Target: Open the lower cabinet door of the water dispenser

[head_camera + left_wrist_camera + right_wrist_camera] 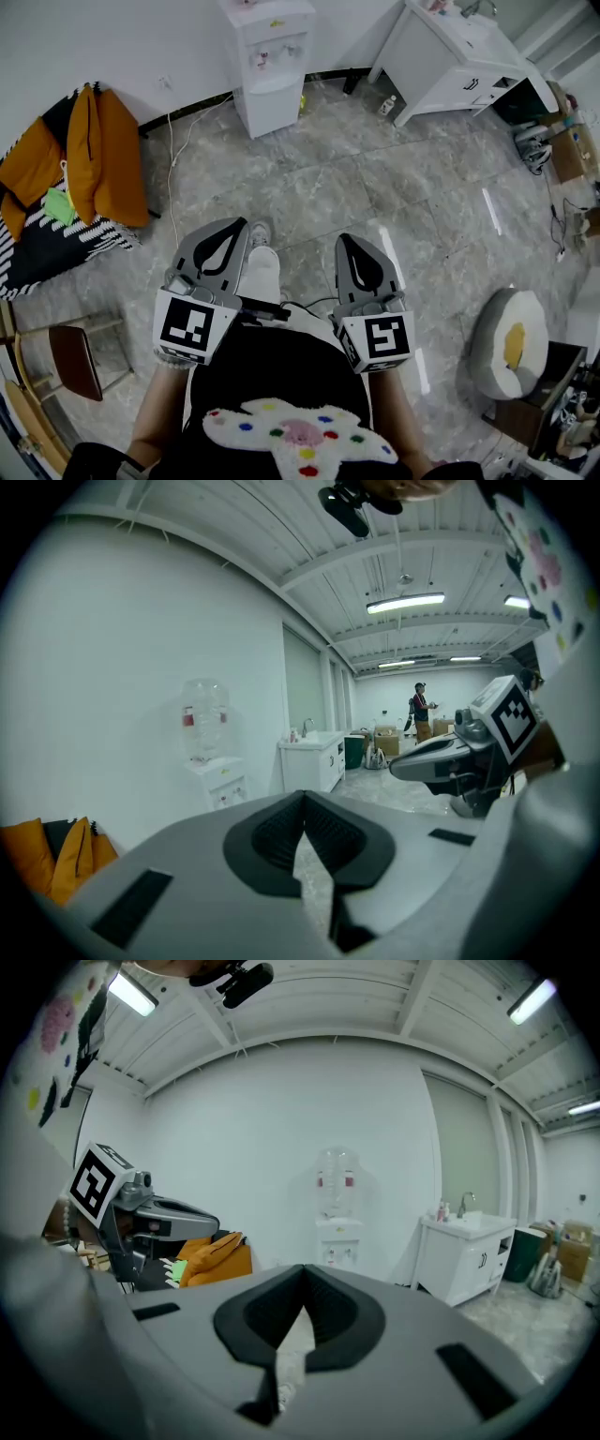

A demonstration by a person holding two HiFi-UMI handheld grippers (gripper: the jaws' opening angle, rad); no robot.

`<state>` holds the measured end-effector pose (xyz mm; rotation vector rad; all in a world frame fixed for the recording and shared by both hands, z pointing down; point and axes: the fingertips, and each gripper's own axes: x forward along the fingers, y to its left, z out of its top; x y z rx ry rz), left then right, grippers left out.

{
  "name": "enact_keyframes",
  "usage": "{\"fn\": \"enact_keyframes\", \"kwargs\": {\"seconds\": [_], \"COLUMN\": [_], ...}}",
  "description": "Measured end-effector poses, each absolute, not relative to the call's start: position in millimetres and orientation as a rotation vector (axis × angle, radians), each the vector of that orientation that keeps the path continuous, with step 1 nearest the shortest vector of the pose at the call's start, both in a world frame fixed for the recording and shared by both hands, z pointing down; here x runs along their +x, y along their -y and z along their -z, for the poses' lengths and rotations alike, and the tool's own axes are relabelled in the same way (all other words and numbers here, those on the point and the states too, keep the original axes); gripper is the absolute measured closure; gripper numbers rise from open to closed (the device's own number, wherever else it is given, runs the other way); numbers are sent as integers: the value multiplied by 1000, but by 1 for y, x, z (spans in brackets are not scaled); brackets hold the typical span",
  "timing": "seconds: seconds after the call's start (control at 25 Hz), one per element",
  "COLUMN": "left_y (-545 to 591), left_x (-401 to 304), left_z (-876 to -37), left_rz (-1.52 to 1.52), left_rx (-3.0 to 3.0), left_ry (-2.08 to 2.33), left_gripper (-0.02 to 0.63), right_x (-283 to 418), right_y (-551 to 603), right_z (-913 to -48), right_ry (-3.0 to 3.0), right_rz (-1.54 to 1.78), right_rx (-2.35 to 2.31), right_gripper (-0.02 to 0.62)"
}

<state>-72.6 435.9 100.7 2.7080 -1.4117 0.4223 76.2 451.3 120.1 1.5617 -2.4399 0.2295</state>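
Observation:
The white water dispenser [268, 66] stands against the far wall, with its lower cabinet door closed; it also shows as a water dispenser [212, 761] with a clear bottle on top and as a water dispenser [337, 1218] across the room. My left gripper [232, 225] and right gripper [349, 242] are held side by side near my body, far from the dispenser. Both are shut with nothing between the jaws. In the gripper views the left gripper [303, 799] and right gripper [303, 1271] point toward the far wall.
An orange jacket [94, 155] lies on a striped seat at the left. A white sink cabinet [450, 56] stands at the back right, a round cushion [508, 339] at the right, and a wooden chair [70, 361] at the lower left. The floor is grey marble tile.

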Motion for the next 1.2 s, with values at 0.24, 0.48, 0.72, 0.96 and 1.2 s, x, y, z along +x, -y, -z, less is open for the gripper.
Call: {"fn": "enact_keyframes", "kwargs": {"seconds": [0.24, 0.48, 0.72, 0.96, 1.2], "left_y": [-408, -368, -318, -256, -200], "left_x": [-58, -47, -51, -53, -66], "left_z": [-107, -110, -118, -108, -109], "left_rz": [-432, -426, -467, -434, -495], "left_rx": [2733, 2752, 2722, 2747, 2752], "left_ry": [1331, 1295, 1273, 1257, 1241], "left_gripper": [594, 594, 594, 594, 594], "right_x": [88, 97, 92, 87, 79], "right_y": [-431, -396, -341, -284, -231], "right_z": [-124, -134, -132, -129, -127], "right_ry": [2390, 2352, 2343, 2321, 2295], "right_rz": [-255, -287, -298, -315, -319], "right_rx": [1607, 1631, 1622, 1635, 1649], "right_gripper": [592, 592, 592, 592, 592]}}
